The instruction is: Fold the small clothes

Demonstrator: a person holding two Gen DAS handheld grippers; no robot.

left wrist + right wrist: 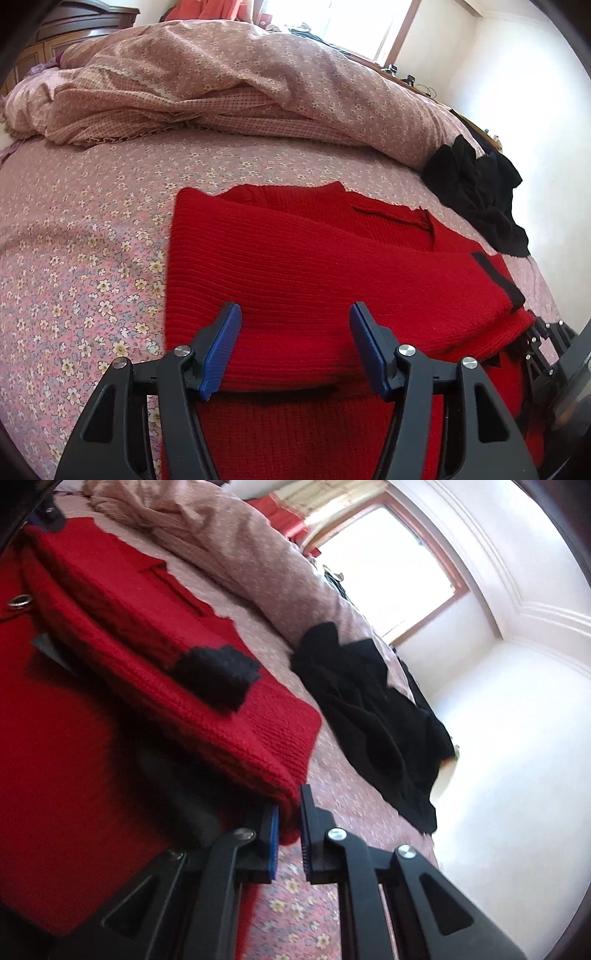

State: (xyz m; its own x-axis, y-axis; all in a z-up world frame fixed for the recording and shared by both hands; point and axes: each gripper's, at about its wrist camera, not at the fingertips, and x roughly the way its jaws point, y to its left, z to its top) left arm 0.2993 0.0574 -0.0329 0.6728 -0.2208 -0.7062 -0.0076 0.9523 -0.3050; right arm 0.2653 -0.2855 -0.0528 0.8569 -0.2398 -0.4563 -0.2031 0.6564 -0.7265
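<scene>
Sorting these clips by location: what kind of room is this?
Most likely a home bedroom. A red sweater lies on a bed with a floral sheet, a rumpled duvet is heaped behind it, and a dark wooden dresser stands near a bright window.

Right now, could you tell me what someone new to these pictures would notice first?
The bright red sweater stands out, lying partly folded on the flowered bedspread. The right gripper is shut on the sweater's near edge, while the left gripper hangs open over its middle. Next comes the crumpled black garment lying beyond the sweater, toward the bed's far side, beside the bunched quilt.
</scene>
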